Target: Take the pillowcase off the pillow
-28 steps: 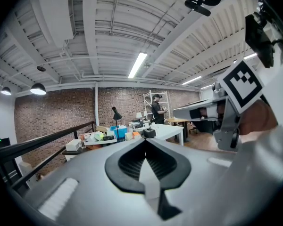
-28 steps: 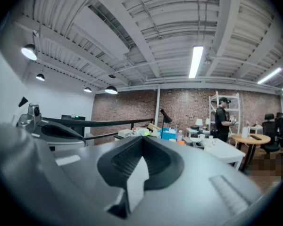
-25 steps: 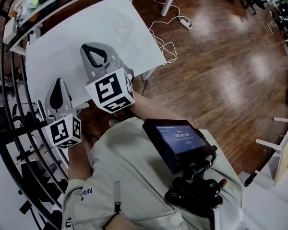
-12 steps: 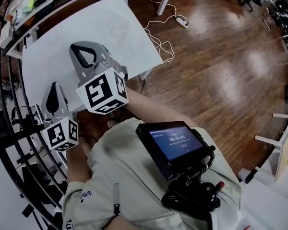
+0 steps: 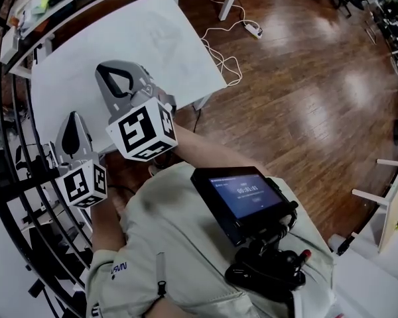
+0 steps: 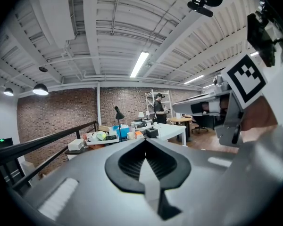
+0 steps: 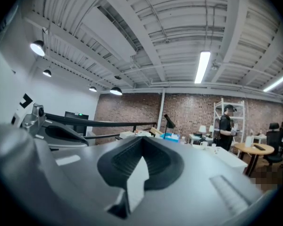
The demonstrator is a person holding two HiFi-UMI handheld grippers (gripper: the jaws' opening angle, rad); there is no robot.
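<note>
The wooden floor (image 5: 305, 91) fills most of the head view, and the white table (image 5: 73, 78) runs up and away in front of the person, its long axis slanting from near-left to far-right. No pillow or pillowcase can be made out in any view. The tabletop reads as plain white, with only a faint creased-looking patch (image 5: 162, 35) towards its far end, and I cannot tell whether that is cloth. Whatever is to be stripped would therefore lie ahead of both tools, further along the table. The right gripper (image 5: 116, 71) hangs over the near part of the tabletop and is the closer of the two to the table's middle and to that patch. The left gripper (image 5: 71, 121) sits lower, at the near-left edge, just beside the black railing (image 5: 13, 144). Both are clenched with nothing between the jaws. Each gripper view shows the pads meeting, with only the distant brick wall (image 6: 61, 117) beyond them.
</note>
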